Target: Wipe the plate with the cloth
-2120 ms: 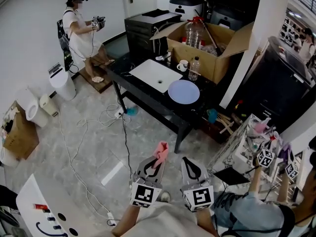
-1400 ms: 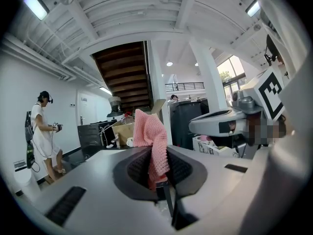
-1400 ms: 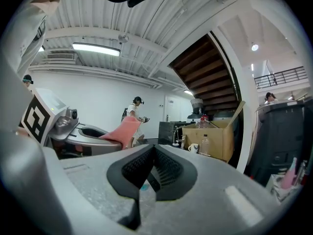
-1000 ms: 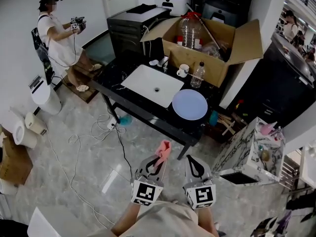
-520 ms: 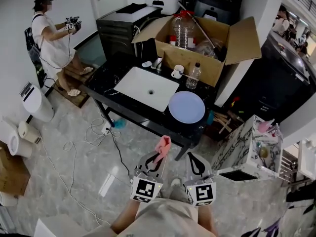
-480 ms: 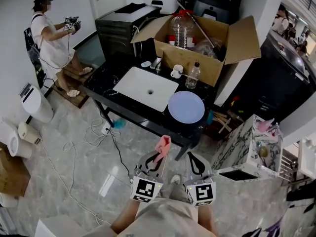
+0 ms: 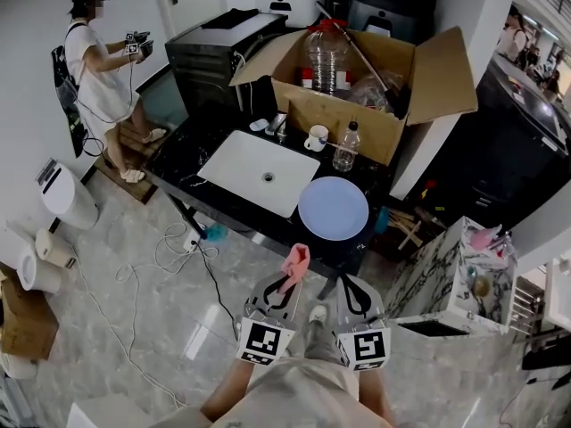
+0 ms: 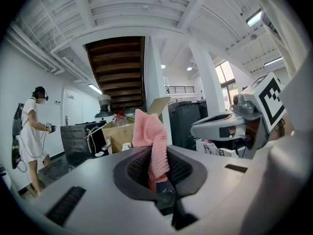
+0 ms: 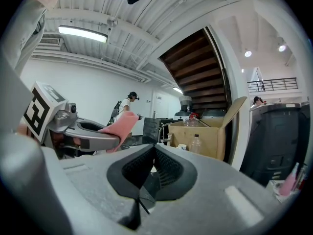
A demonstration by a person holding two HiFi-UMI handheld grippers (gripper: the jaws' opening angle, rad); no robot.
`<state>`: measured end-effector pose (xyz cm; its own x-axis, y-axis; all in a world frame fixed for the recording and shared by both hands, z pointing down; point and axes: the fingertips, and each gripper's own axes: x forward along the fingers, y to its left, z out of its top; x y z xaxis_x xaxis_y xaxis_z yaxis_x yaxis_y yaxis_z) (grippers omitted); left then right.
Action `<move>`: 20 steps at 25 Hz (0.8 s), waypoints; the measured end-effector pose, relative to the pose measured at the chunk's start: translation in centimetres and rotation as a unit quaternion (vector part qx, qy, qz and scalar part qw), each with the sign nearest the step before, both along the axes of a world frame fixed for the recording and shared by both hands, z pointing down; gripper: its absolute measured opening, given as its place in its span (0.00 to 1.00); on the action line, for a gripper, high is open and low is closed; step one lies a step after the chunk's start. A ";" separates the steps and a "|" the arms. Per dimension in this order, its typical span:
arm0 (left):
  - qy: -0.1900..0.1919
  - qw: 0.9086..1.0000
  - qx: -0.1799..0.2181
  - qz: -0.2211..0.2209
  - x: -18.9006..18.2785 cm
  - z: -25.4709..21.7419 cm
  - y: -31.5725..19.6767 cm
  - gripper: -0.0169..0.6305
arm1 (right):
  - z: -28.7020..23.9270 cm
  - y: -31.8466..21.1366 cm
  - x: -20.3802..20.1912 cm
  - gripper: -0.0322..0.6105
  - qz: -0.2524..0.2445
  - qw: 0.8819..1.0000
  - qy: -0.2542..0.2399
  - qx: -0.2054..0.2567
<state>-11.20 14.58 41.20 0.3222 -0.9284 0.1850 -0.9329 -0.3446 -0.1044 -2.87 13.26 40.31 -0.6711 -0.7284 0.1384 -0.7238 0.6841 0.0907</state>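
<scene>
left gripper (image 7: 284, 291) is clamped on the pink cloth (image 7: 294, 264), whose free end sticks up past the jaw tips. right gripper (image 7: 354, 294), just beside it, has its jaws pressed together on nothing. both hang over the floor (image 7: 134, 275), short of the black table (image 7: 178, 154). the pale blue plate (image 7: 333, 208) lies at the table's front right corner, just beside the white sink (image 7: 257, 171).

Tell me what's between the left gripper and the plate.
Head view: only the pink cloth sticking up from the left gripper, then the black table's front edge before the plate.
</scene>
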 end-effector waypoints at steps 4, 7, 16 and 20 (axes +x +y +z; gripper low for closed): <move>-0.003 1.000 -0.002 -0.002 0.6 0.2 -3.6 0.08 | 0.1 -3.6 0.2 0.06 -0.012 1.000 0.003 0.001; -0.004 1.000 -0.004 -0.004 1.0 0.2 -6.3 0.08 | -0.2 -6.3 0.3 0.06 -0.018 1.000 -0.004 0.007; -0.009 1.000 -0.011 -0.012 2.2 0.0 -12.6 0.08 | -1.1 -12.8 1.0 0.06 -0.033 0.999 -0.019 0.019; -0.015 1.000 -0.013 -0.012 3.0 -0.2 -15.1 0.08 | -0.8 -15.3 1.9 0.06 -0.030 0.999 -0.021 0.006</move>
<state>-8.22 -0.55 41.05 0.2934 -0.9308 0.2180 -0.9377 -0.3246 -0.1239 -1.01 -2.00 39.48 -0.7182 -0.6885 0.1008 -0.6854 0.7249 0.0686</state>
